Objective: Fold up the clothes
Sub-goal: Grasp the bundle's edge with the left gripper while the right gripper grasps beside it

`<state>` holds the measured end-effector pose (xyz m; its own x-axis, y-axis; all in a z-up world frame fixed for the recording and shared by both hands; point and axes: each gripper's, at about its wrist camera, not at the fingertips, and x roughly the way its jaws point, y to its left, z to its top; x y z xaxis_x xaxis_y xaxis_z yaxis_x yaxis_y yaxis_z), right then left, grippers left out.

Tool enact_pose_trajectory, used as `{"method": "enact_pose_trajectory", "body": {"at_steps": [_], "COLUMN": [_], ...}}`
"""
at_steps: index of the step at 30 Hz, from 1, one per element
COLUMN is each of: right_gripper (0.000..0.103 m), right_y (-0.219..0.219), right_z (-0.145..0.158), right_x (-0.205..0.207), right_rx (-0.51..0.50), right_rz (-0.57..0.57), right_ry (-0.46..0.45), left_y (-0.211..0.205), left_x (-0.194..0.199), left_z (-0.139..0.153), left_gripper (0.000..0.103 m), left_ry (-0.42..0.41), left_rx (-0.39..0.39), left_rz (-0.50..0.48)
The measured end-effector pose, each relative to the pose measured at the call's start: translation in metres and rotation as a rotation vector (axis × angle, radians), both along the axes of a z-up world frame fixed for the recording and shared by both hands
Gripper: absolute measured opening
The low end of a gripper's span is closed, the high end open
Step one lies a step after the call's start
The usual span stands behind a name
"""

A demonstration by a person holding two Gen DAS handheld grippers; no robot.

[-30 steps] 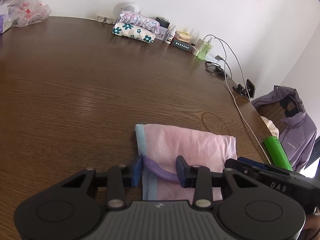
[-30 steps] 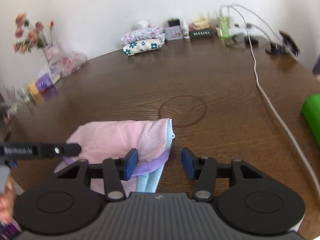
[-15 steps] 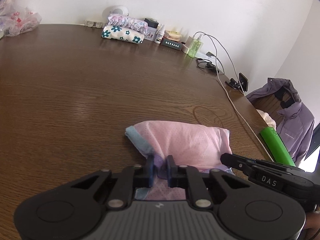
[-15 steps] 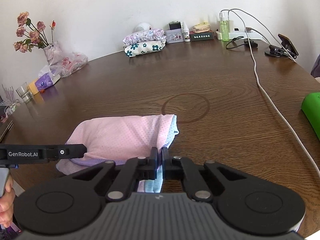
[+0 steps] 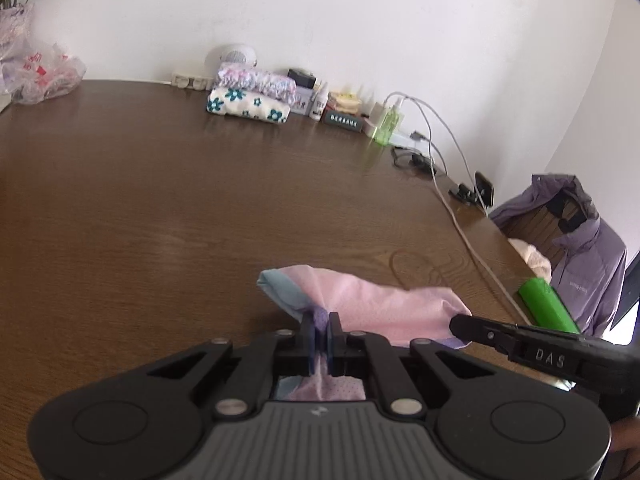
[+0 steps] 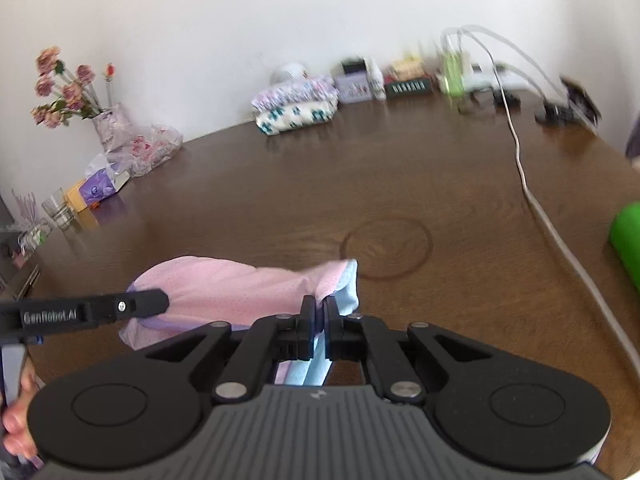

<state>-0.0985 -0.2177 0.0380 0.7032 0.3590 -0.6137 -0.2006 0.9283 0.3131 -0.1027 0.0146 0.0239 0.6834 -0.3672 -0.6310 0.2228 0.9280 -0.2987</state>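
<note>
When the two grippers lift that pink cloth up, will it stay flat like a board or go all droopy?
Probably droopy. The pink cloth already bunches into soft folds where the left gripper and the right gripper pinch it, so it looks floppy, and its middle should sag between them. It also seems thin and light. It is unlikely to slip out, since both pairs of jaws are closed on its fabric.

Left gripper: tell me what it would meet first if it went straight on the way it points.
The left gripper is shut on the pink garment, so that cloth is already in its line. Beyond it lies bare brown table, probably met next; depth is unclear.
</note>
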Motion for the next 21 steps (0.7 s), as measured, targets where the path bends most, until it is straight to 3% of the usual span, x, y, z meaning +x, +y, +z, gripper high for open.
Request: {"method": "enact_pose_trajectory", "body": {"at_steps": [2,4,6,7,10,13,16,18,21], "right_gripper": [0.032,0.051,0.055,0.057,0.055,0.047,0.042,0.038,0.033], "right_y": [-0.002,-0.004,-0.004,-0.002,0.013,0.035,0.046,0.051,0.055], "right_z": [-0.005,-0.007,-0.008,-0.009,-0.014,-0.016,-0.019,-0.02,-0.021], "right_x": [-0.003,-0.009,-0.012,-0.011,-0.006,-0.014,-0.021,-0.025,-0.027], "right_rx": [0.005,0.006,0.028,0.047,0.032,-0.106,-0.169,-0.19,-0.205], "right_rz": [-0.018,-0.048,-0.076,-0.084,-0.077,-0.071,-0.073,-0.075,-0.08], "right_ry": [0.045,0.056,0.046,0.048,0.051,-0.017,-0.058,-0.081,-0.099], "left_y": [-0.001,0.003,0.012,0.015,0.012,0.003,-0.002,-0.004,-0.006], "left_x": [-0.003,-0.005,-0.005,-0.004,-0.001,-0.001,-0.002,-0.001,-0.002], "left_z": [-0.008,-0.011,-0.012,-0.013,-0.012,-0.012,-0.014,-0.015,-0.016], "left_gripper": [0.006,0.014,0.046,0.049,0.05,0.047,0.037,0.02,0.017], "left_ry": [0.008,0.011,0.019,0.024,0.028,0.023,0.016,0.026,0.026], "left_rx": [0.02,0.0,-0.049,-0.06,-0.035,0.015,0.022,0.006,0.01], "left_rz": [0.001,0.023,0.073,0.081,0.058,0.018,0.007,-0.002,-0.011]}}
